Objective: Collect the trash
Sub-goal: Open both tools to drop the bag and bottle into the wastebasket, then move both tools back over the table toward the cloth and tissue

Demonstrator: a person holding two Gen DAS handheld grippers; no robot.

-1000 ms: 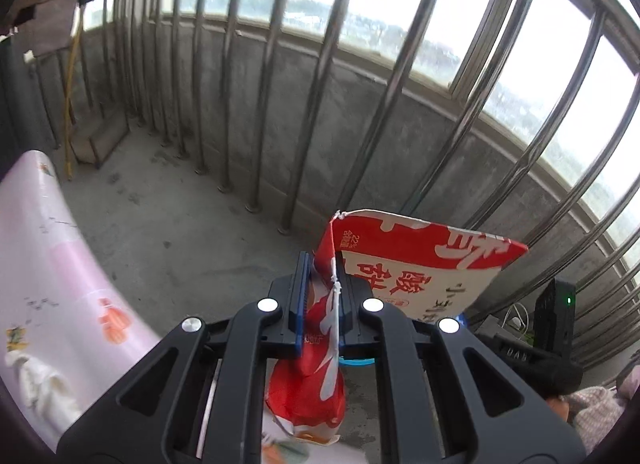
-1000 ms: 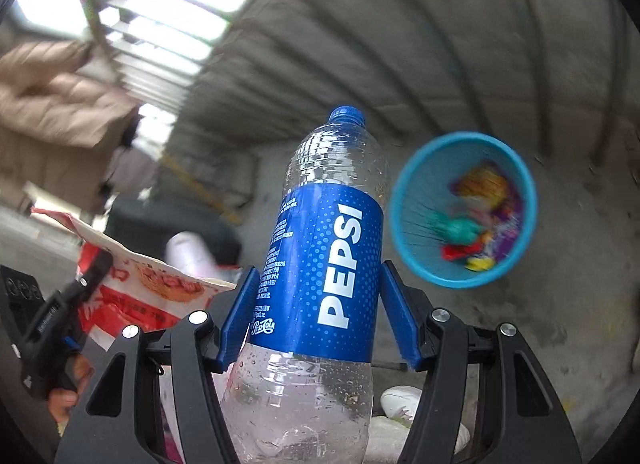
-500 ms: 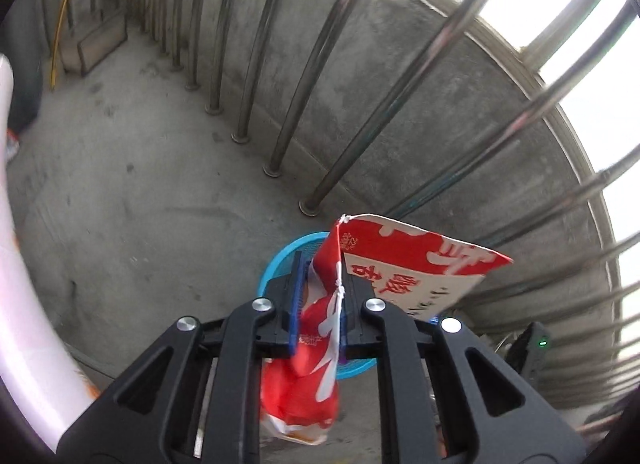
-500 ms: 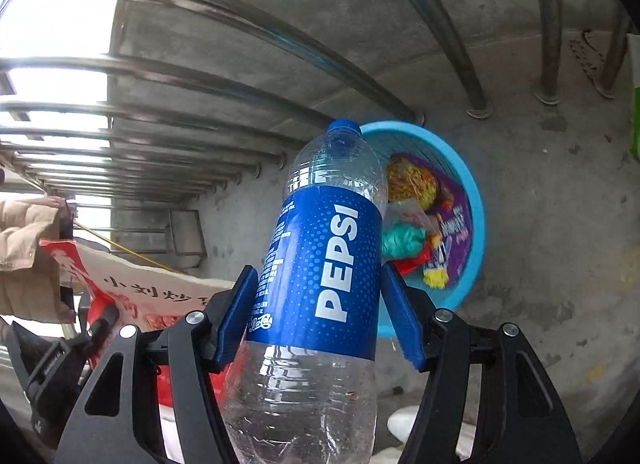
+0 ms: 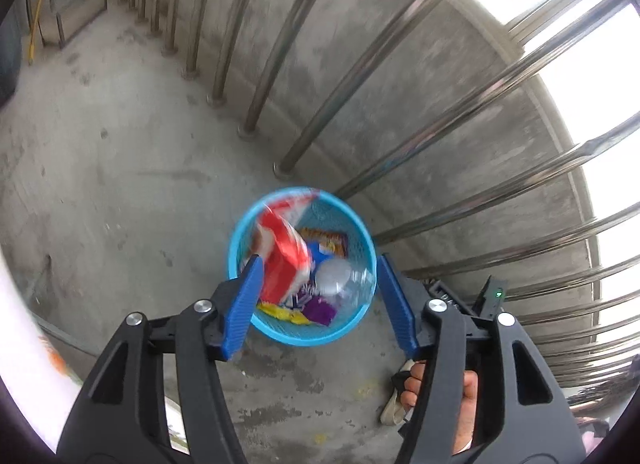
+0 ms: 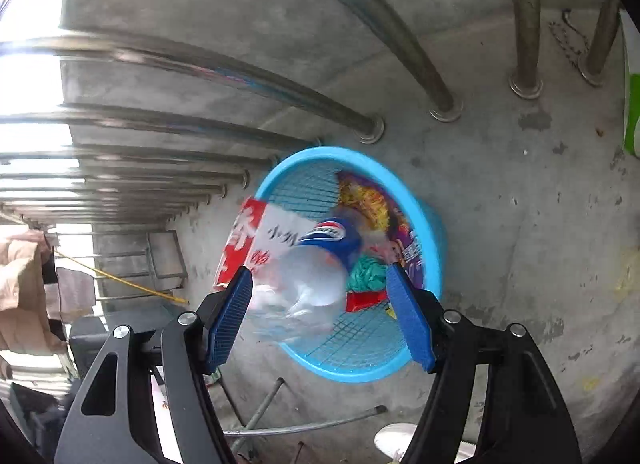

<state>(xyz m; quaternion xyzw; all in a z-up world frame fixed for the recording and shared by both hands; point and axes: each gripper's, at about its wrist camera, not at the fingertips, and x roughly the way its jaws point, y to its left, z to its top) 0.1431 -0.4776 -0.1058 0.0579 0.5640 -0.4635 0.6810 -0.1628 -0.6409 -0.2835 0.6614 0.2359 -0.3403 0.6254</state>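
A blue mesh basket (image 5: pixel 304 338) stands on the concrete floor by the railing and holds several wrappers. The red and white snack bag (image 5: pixel 286 252) is loose and blurred, dropping into the basket just past my left gripper (image 5: pixel 319 264). That gripper's jaws are opening and its pads touch nothing. In the right wrist view the Pepsi bottle (image 6: pixel 316 264) is blurred, tipping neck first into the basket (image 6: pixel 404 184) beside the bag (image 6: pixel 256 240). My right gripper (image 6: pixel 319 270) has its jaws opening, and the bottle lies between them without the pads pressing on it.
Steel railing bars (image 5: pixel 360 64) on a low concrete wall curve close behind the basket. A hand (image 5: pixel 440 392) holds the other gripper at lower right. Metal rods (image 6: pixel 300 428) lie on the floor near the basket. Clothes (image 6: pixel 24 284) hang at the left.
Both grippers came down over the basket and opened. The snack bag left the left jaws and the bottle slipped from the right jaws, both falling into the basket.
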